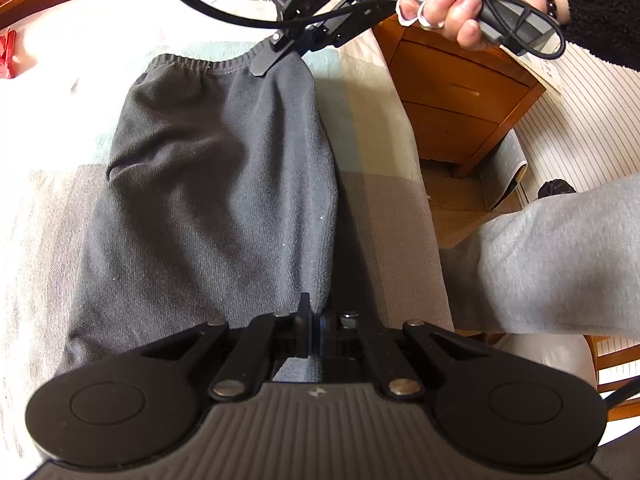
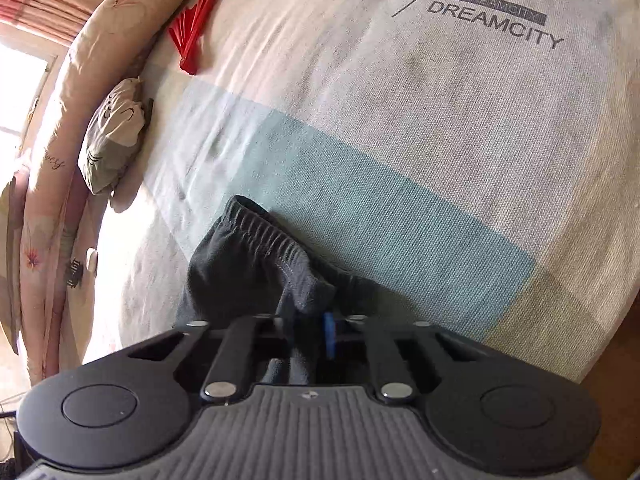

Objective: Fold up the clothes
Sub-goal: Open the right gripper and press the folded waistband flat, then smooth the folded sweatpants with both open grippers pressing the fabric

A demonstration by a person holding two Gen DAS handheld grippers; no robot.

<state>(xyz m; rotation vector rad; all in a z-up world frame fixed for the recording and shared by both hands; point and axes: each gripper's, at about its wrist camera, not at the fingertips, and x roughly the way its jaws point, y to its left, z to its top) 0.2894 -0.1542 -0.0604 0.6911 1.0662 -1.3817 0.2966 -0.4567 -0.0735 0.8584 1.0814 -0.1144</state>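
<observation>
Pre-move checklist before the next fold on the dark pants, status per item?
1. Left gripper shut on the dark pants, near edge: ok.
2. Right gripper shut on the elastic waistband: ok.
3. Both grips on the same long edge: ok.
4. Pants lying smooth on the bedsheet: not ok, a crease shows on the left side.
5. Sheet bare beyond the waistband: ok; red fan lies far off.
6. Layers aligned underneath: cannot tell.
</observation>
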